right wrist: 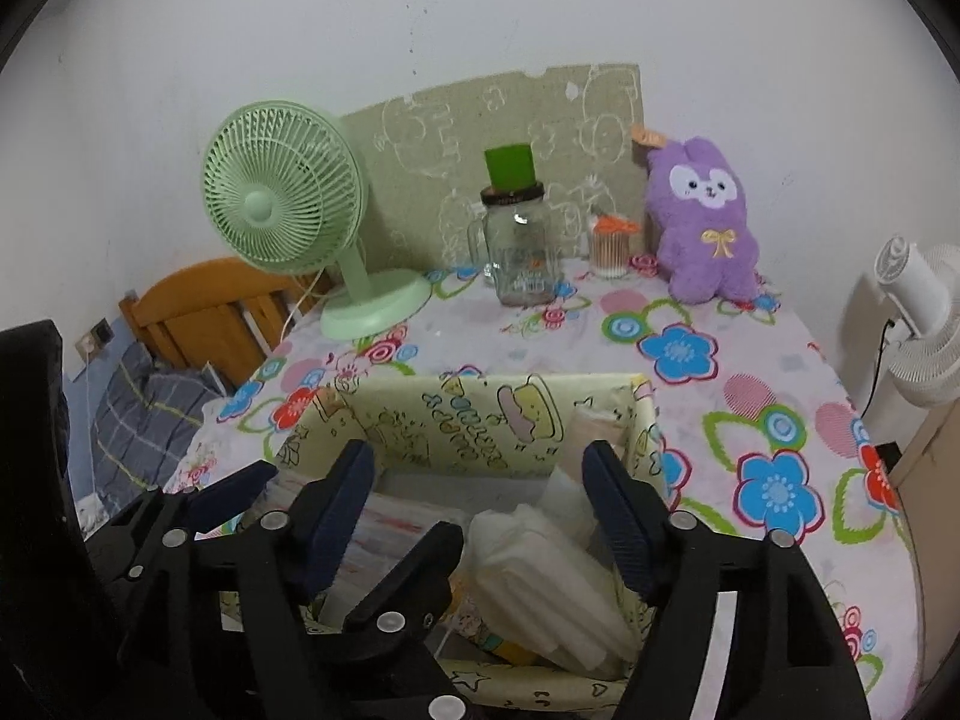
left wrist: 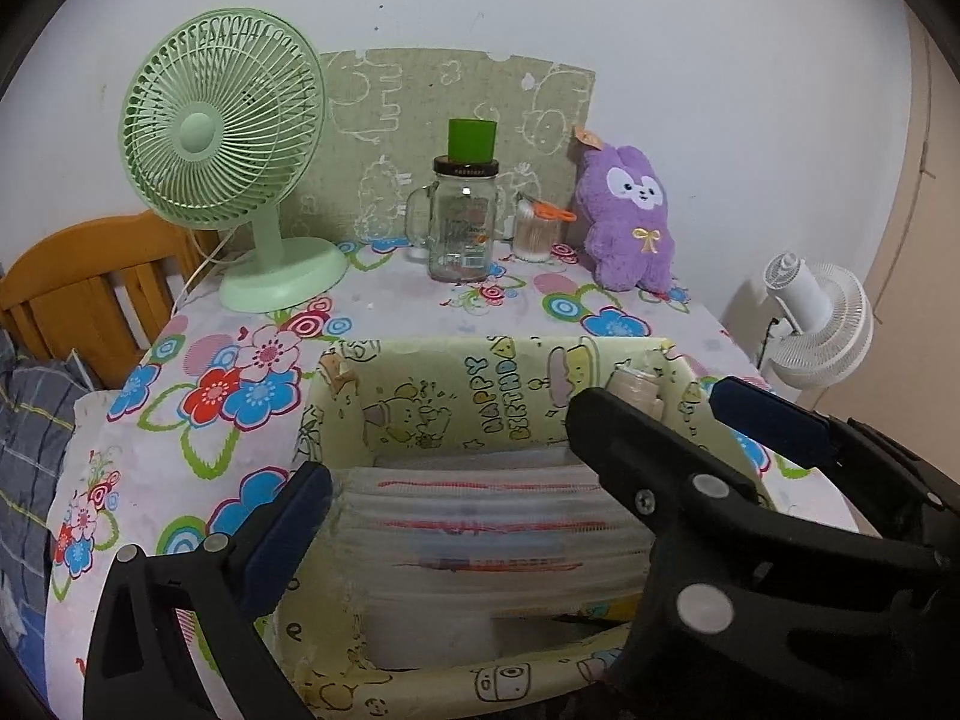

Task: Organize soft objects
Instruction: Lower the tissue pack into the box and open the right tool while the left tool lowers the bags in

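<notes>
The left wrist view looks straight into the box [left wrist: 480, 408], a yellow cartoon-printed box with "HAPPY BIRTHDAY" on its far inner wall, standing on the near part of the surface [left wrist: 420, 306] with its flowered cloth. Inside, this view shows a stack of clear packs [left wrist: 480, 528] with red stripes, lying flat across the left and middle of the box. The left gripper [left wrist: 450, 450] hangs over the box with its jaws wide apart and nothing between the pads; one finger sits at the box's left wall, the other over its right side. Further right in this view a blue-padded finger of the right gripper [left wrist: 774, 414] shows.

The right wrist view shows what the other hides: a bundle of white soft pads [right wrist: 540, 576], puffy and folded, standing tilted in the right part of the box [right wrist: 468, 420] beside the striped packs [right wrist: 396, 528]. The right gripper [right wrist: 480, 468] has its jaws apart above that bundle; the pads [right wrist: 618, 516] do not press on it. The left gripper [right wrist: 288, 534] crosses the lower left of this view.

Both views show the far side of the surface: a green fan [left wrist: 222, 138] at the left, a glass jar [left wrist: 465, 222] with a green cap, a cup of cotton swabs [left wrist: 537, 234], and a purple plush toy [left wrist: 630, 216] at the right, upright against the wall. A white fan [left wrist: 822, 324] stands off the surface at the right; a wooden bed frame [left wrist: 96, 276] lies to the left.
</notes>
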The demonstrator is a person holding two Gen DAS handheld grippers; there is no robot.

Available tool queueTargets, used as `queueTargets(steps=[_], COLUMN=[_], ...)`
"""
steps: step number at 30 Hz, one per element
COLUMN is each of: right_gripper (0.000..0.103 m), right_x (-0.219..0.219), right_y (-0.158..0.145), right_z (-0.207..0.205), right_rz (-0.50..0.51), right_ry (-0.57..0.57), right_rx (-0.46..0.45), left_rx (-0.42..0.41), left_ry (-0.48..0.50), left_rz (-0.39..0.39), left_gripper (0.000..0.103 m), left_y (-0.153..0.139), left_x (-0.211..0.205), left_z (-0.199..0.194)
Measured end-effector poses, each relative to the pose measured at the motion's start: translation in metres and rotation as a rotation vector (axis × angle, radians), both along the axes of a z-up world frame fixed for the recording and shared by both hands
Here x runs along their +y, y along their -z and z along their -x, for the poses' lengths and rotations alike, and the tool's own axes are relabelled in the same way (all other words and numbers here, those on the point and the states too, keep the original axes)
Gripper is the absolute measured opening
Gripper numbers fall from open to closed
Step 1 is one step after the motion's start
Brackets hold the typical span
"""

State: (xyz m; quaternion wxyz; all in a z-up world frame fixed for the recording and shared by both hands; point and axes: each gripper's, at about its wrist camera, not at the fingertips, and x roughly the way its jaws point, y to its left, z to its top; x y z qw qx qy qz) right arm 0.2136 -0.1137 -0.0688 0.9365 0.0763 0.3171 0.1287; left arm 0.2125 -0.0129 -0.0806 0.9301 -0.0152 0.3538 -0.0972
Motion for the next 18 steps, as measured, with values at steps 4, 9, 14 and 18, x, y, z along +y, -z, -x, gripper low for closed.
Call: queueTargets(steps=[4,9,14,18], right_gripper=[0.076,0.081,0.082,0.085], right_x=[0.0,0.001,-0.001,-0.001], right_y=[-0.003,-0.005,-0.004,-0.001], right_z=[0.002,0.007,0.007,0.003], right_rz=[0.008,0.034,0.029,0.045], right_ry=[-0.015,-0.087,-0.128,-0.124], right_rx=[0.009,0.026,0.066,0.083], left_rx=[-0.015,-0.053,-0.053,-0.046], left_ry=[0.022,0.074,0.088,0.091], left_rz=[-0.013,-0.041,-0.063,-0.073], left_gripper=[0.103,0.103,0.103,0.103], left_y=[-0.002,-0.007,-0.007,-0.004], left_x=[-0.004,-0.009,-0.012,-0.012], left_z=[0.004,0.015,0.016,0.014])
